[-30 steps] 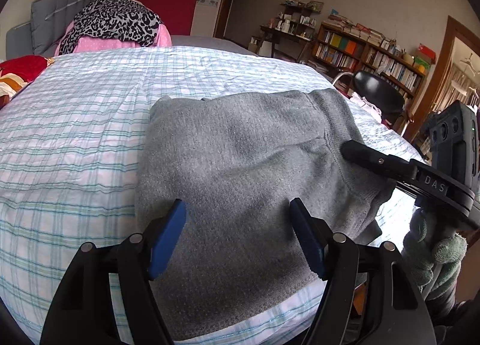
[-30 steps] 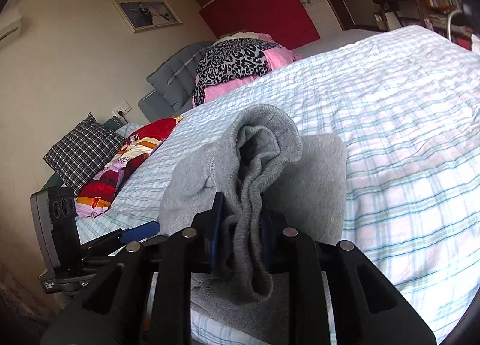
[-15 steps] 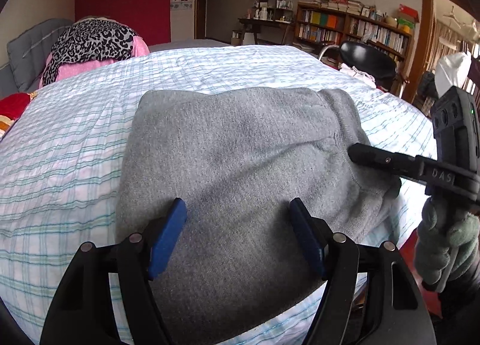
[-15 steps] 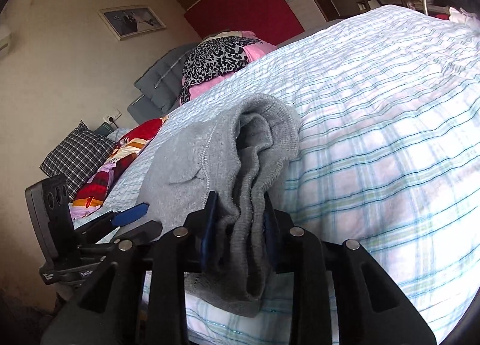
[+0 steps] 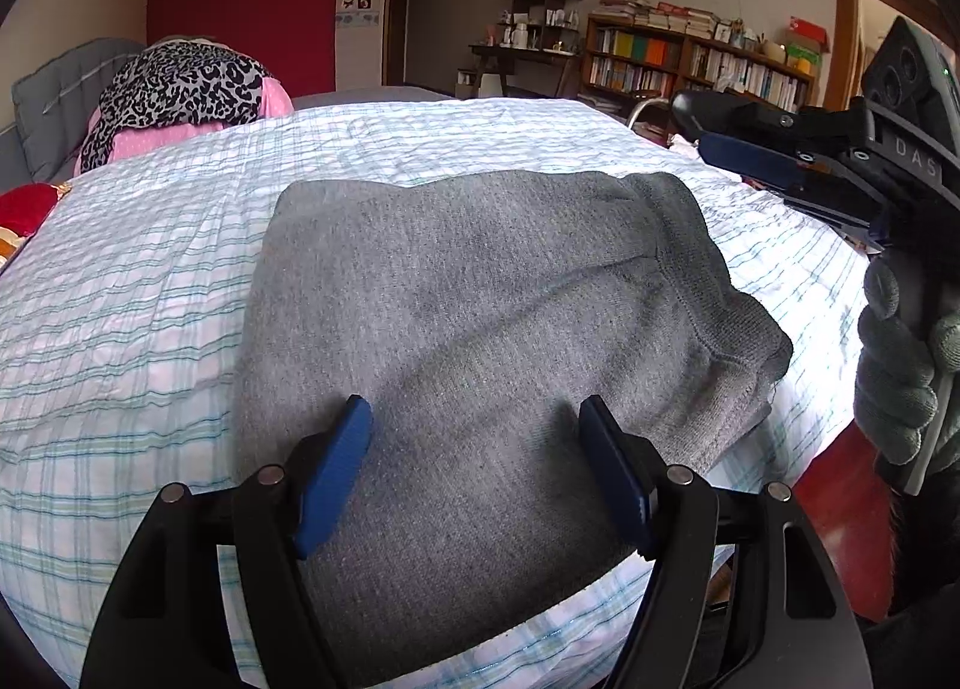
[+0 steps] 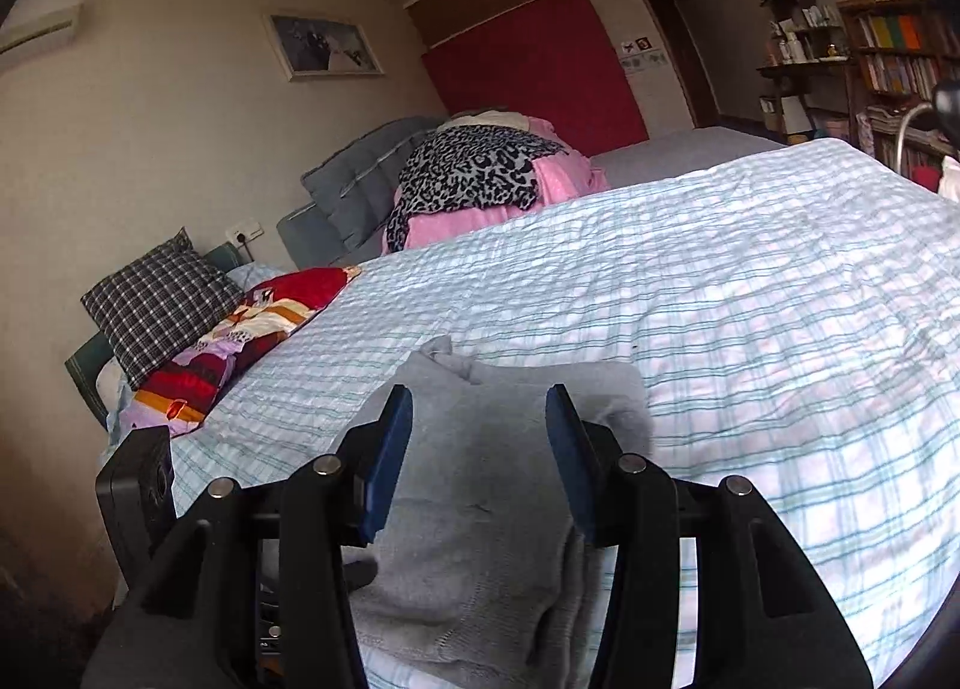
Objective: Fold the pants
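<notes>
Now the grey pants (image 5: 480, 329) lie as a compact folded bundle at the near edge of the checked bedspread (image 5: 150, 281), freed from the clamp that pinched their waistband end a second ago. That release is the main change: the right gripper (image 6: 479, 449) has just been opening its jaws, and nothing is pressed between the blue pads, though the cloth shows through the gap beneath them. Seen from the left wrist camera, the right gripper has lifted off the bundle's right edge and hangs above and beside it, gripped by a gloved hand (image 5: 900, 353). The waistband corner has dropped back onto the stack, its seam slightly rumpled. Judging from the tidy rectangle, the folding looks complete or nearly so, with perhaps a final smoothing left.

Meanwhile the left gripper (image 5: 477, 473) hovers over the near end of the bundle, angled downward, its jaws spread wide and holding nothing; whether its pads brush the fabric is hard to tell from this low fisheye angle. The right gripper points more nearly level across the bed, toward the leopard-print heap (image 6: 474, 167) by the headboard.
</notes>
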A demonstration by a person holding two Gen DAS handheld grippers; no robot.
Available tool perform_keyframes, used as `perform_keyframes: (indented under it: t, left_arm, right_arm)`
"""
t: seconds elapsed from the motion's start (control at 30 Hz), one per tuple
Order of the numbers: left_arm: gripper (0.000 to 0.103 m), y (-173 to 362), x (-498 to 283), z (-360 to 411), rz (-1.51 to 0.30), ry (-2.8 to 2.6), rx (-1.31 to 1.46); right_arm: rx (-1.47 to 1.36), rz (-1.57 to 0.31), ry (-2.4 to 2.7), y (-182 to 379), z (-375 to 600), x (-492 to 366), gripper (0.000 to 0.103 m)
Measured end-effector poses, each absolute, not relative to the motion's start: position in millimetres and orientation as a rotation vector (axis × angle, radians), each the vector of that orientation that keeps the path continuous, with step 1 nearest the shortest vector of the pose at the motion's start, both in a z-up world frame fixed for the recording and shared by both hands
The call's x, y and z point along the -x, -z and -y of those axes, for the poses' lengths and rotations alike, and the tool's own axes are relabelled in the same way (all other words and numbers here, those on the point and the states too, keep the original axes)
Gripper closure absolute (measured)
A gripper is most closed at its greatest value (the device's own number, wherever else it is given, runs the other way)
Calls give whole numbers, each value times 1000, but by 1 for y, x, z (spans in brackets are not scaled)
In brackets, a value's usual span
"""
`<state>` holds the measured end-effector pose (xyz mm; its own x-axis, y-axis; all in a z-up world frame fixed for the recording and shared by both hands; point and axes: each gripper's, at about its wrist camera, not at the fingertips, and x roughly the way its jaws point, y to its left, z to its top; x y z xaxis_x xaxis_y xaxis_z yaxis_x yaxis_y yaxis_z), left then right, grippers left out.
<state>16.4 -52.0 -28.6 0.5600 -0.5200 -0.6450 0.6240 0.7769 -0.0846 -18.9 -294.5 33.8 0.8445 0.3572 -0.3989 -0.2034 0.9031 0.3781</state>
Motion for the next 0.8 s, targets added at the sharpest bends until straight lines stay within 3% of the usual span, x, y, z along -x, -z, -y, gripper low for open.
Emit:
perform_keyframes:
  t: [0.2,0.53,0.8]
  left_arm:
    - [31,29,-14,49,-702,700,-158]
    - [31,-7,-49,38,-723,719,-58]
    - [32,-14,-109,71,-776,632,-178]
  right_arm:
    - [-249,-727,-197,14,275,-31,55]
    - [-230,-640,-196,36,281,-4,55]
    - [-173,-567,-161,18,273,10,55]
